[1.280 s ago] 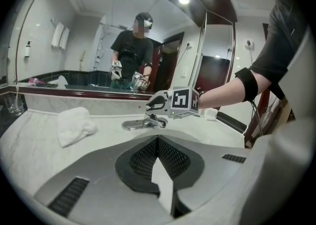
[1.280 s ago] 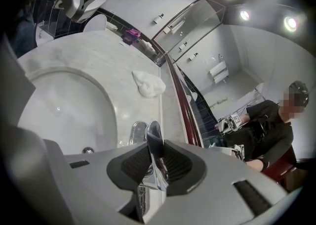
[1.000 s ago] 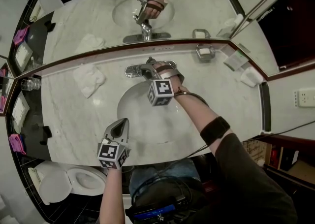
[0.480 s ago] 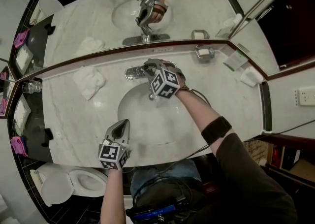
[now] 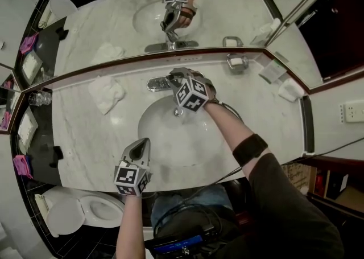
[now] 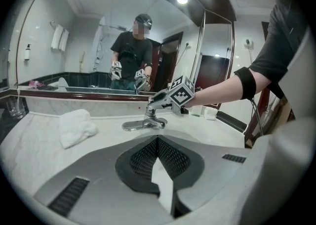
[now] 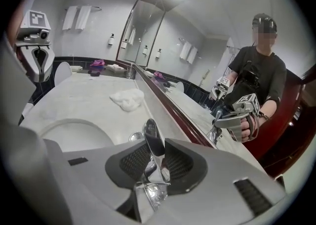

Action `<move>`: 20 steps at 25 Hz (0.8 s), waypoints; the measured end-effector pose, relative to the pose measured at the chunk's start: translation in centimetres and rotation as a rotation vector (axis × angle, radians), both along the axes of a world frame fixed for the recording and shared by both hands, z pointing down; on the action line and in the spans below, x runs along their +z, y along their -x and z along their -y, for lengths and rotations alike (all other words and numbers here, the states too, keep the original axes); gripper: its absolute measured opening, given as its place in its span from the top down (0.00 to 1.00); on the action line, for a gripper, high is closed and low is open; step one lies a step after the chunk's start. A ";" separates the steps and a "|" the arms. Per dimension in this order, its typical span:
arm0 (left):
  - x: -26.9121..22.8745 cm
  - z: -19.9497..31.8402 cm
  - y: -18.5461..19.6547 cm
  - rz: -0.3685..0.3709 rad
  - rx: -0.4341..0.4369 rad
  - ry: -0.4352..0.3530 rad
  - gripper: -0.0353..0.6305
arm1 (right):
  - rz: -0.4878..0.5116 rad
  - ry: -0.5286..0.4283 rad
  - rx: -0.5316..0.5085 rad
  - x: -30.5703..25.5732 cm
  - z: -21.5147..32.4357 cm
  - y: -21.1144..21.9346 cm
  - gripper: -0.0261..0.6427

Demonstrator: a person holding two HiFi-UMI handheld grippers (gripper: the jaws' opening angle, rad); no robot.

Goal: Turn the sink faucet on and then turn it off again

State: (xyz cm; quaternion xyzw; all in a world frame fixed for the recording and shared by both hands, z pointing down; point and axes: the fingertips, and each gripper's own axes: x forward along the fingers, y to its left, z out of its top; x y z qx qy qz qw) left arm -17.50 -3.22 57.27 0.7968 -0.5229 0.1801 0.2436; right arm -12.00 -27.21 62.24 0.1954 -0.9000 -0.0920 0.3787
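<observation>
Reaching across the basin (image 5: 170, 152) with the right gripper (image 5: 174, 75) and clasping the faucet (image 5: 160, 83) by its lever (image 7: 154, 145). Pressing both pads against the lever's sides, jaws standing only a little apart, having just been opening slightly with the lever between them. Pointing that gripper downward and toward the mirror (image 5: 227, 13), its marker cube hanging over the back half of the basin.

Holding the left gripper (image 5: 139, 145) above the counter (image 5: 261, 110) at the basin's front rim, well apart from the faucet. Pinching its jaws fully together, gripping nothing.

Finding the faucet at the middle of the counter's back edge, just in front of the mirror, its spout leaning out over the basin.

Seeing little inside the basin: only a bright speck under the spout, possibly the drain or a thin run of water, being too small to tell from above.

Seeing a soap dish (image 5: 230, 64) on the counter right of the faucet, close against the mirror, holding a white bar. Seeing a crumpled towel (image 5: 106, 93) lying on the counter left of the faucet, near it but not touching. Seeing a glass (image 5: 35, 98) standing on the dark ledge at the far left, beyond the counter's end.
</observation>
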 end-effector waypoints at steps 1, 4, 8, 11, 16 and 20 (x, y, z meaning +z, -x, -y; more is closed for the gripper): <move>-0.2 0.0 0.0 0.000 0.000 -0.005 0.95 | -0.026 -0.019 0.000 0.0 0.0 -0.1 0.80; -0.9 0.1 -0.4 -0.008 -0.001 -0.018 0.95 | -0.114 -0.109 -0.027 -0.4 -0.5 -0.3 0.80; -1.8 0.0 -0.7 -0.014 -0.001 -0.037 0.95 | -0.115 -0.143 -0.037 -2.3 -2.4 -0.9 0.79; -2.7 -0.3 -0.8 -0.016 0.001 -0.053 0.95 | -0.063 -0.134 -0.002 -4.5 -4.4 -2.1 0.79; -4.4 -0.7 -1.2 -0.031 0.007 -0.082 0.95 | 0.027 -0.081 0.084 -7.7 -8.1 -5.5 0.82; -5.5 -0.6 -1.6 -0.042 0.012 -0.103 0.95 | 0.116 -0.050 0.193 -11.1 -10.5 -8.7 0.91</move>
